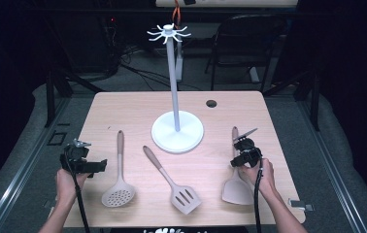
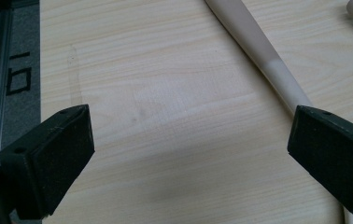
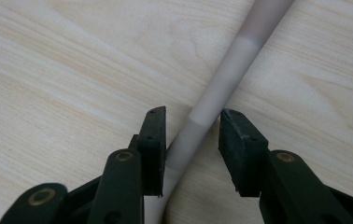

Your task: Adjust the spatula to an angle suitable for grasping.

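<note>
At the lower right of the high view, the right gripper [image 1: 240, 144] sat over the handle of a solid spatula [image 1: 235, 190] lying on the table [image 1: 123, 109]. In the right gripper view its jaws straddled that handle [image 3: 221, 95], one pad against it and the other a little apart, not yet clamped. At the lower left, the left gripper [image 1: 101, 166] hung released, its jaws spread wide above bare wood beside the skimmer [image 1: 119, 187].
</note>
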{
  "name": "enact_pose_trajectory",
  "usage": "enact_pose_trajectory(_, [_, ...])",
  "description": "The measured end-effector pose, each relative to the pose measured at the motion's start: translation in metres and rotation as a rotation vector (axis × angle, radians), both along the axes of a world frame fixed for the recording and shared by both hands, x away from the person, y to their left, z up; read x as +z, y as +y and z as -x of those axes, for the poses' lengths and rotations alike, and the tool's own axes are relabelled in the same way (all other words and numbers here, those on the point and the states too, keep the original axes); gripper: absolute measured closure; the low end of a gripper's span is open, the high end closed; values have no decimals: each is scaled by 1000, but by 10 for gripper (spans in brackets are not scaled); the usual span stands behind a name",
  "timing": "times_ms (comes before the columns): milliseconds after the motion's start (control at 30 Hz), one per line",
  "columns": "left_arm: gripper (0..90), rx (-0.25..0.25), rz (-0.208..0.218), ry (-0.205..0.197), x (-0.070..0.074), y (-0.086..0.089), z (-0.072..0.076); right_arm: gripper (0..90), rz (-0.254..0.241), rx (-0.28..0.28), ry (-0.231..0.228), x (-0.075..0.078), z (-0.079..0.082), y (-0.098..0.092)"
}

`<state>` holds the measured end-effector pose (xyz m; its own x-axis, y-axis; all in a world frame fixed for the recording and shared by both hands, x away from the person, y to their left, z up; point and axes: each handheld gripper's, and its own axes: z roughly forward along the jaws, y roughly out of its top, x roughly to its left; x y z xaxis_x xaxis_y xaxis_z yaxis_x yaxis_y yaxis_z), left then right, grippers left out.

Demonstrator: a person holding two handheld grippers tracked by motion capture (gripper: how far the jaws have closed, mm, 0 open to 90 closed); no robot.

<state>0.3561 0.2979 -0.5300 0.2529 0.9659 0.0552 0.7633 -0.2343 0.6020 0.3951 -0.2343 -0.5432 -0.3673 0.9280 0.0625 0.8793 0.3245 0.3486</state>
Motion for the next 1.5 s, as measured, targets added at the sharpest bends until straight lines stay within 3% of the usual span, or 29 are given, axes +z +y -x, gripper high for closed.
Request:
enact_pose_trajectory(200, [3,3,4,-1,0,2,1,689,1,43,20,3,0,1])
enact_pose_trajectory(267, [2,6,6,2,-1,3,0,695,-9,27,1,1,1,4])
enact_pose_trajectory(400, [2,1,2,-6,1,1,1,703,-1,48,21,1,2,6])
enact_pose_trajectory(433, [3,-1,-2,-8,1,0,1,702,-17,28,3,-1,3,9])
enact_pose_trajectory(467, [2,-3,-3,-8,1,-1,1,703,10,50,24,0,2,9])
enact_pose_trajectory(633, [3,-9,-5,-1,0,-3,-1,712,5,40,36,-3,0,9])
enact_pose_trajectory(667, [2,-10,-5,0,0,-4,-1,714,-17,16,15,-6,1,11])
enact_pose_trajectory(700, [3,-14,-6,-1,0,-5,-1,717,-23,17,21,-6,1,10])
enact_pose_trajectory(733, [3,-14,-7,-5,0,-5,-1,720,-4,31,37,-4,0,8])
enact_pose_trajectory(800, [3,-17,-9,-5,1,-6,0,726,-44,-3,17,-6,1,8])
enact_pose_trajectory(833, [2,-16,-8,-10,2,-7,0,731,-45,10,36,-5,0,6])
enact_pose_trajectory(1000, [3,-17,-34,-26,4,-7,2,749,-98,-13,38,-6,-1,2])
enact_pose_trajectory(1100, [3,-15,-31,-37,6,-7,3,785,-117,1,41,-5,1,4])
enact_pose_trajectory(1167, [3,-16,-25,-40,6,-8,4,786,-90,24,24,-3,2,9])
enact_pose_trajectory(1233, [3,-17,-21,-40,6,-8,4,787,-108,7,-5,-2,3,12])
enact_pose_trajectory(1300, [3,-20,-14,-43,7,-8,4,787,-101,37,-8,2,4,11])
enact_pose_trajectory(1500, [3,-29,22,-60,13,-11,8,787,-112,99,-126,21,13,16])
